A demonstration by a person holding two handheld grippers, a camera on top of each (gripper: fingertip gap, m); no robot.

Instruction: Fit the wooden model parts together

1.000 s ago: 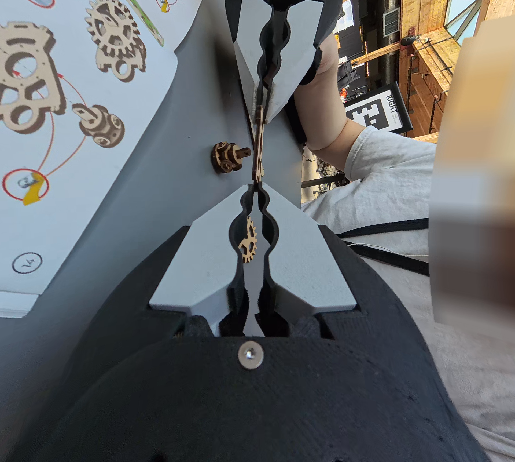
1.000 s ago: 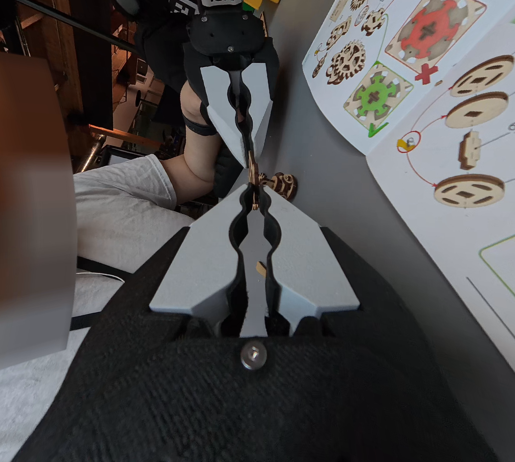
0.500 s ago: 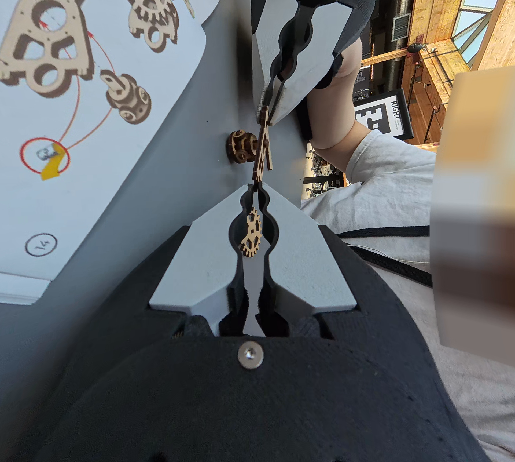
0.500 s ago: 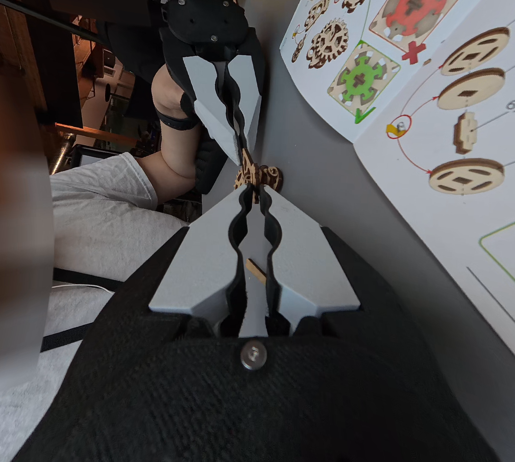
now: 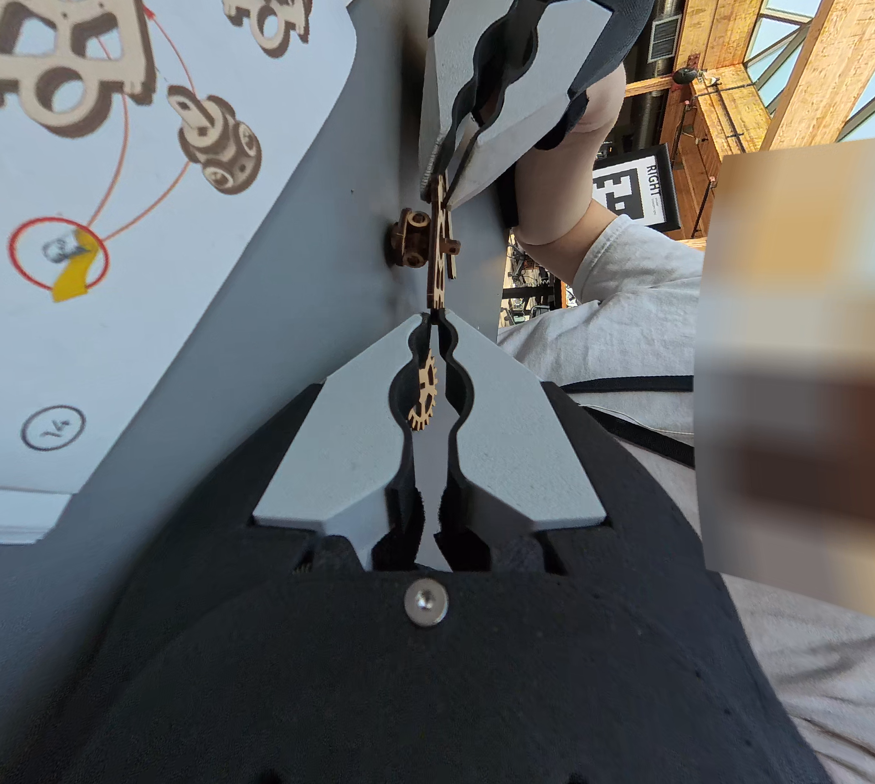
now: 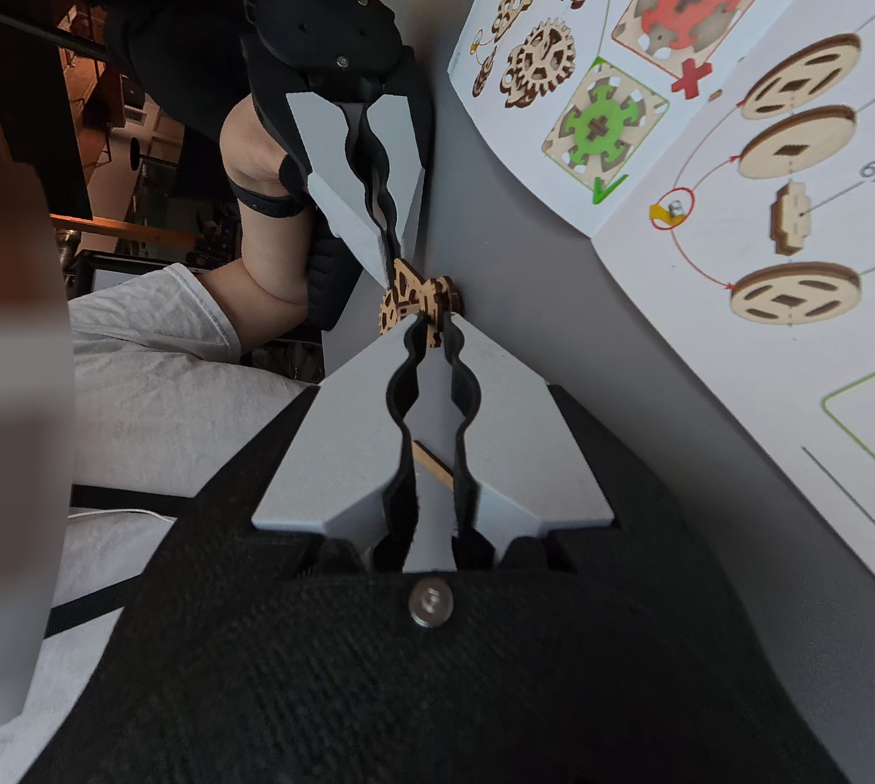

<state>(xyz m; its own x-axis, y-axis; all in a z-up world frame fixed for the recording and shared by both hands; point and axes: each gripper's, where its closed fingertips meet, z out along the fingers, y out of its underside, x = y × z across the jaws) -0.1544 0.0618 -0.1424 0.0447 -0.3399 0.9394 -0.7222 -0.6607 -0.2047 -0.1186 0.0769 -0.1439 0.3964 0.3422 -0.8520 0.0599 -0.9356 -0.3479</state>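
Note:
A flat wooden gear plate (image 5: 438, 269) is held edge-on between both grippers, just above the grey table (image 5: 303, 288). My left gripper (image 5: 433, 315) is shut on one end of it, with a small gear (image 5: 424, 392) showing between its jaws. My right gripper (image 5: 442, 181) is shut on the other end. A dark wooden hub (image 5: 409, 240) sits on the table, and its axle pokes through the plate. In the right wrist view the plate (image 6: 402, 290) and hub (image 6: 450, 288) lie between my right gripper (image 6: 431, 323) and my left gripper (image 6: 393, 269).
Printed instruction sheets (image 5: 142, 240) (image 6: 710, 193) lie on the table beside the work spot. The table edge (image 5: 497, 288) runs close by the parts. A person's forearm and white sleeve (image 5: 615, 288) are just past that edge. The gap from one gripper's tips to the other's is roughly 5 cm.
Both grippers carried the plate sideways onto the hub. The hub's axle, which stood short of the plate, now passes through it. The right gripper tilted and came closer.

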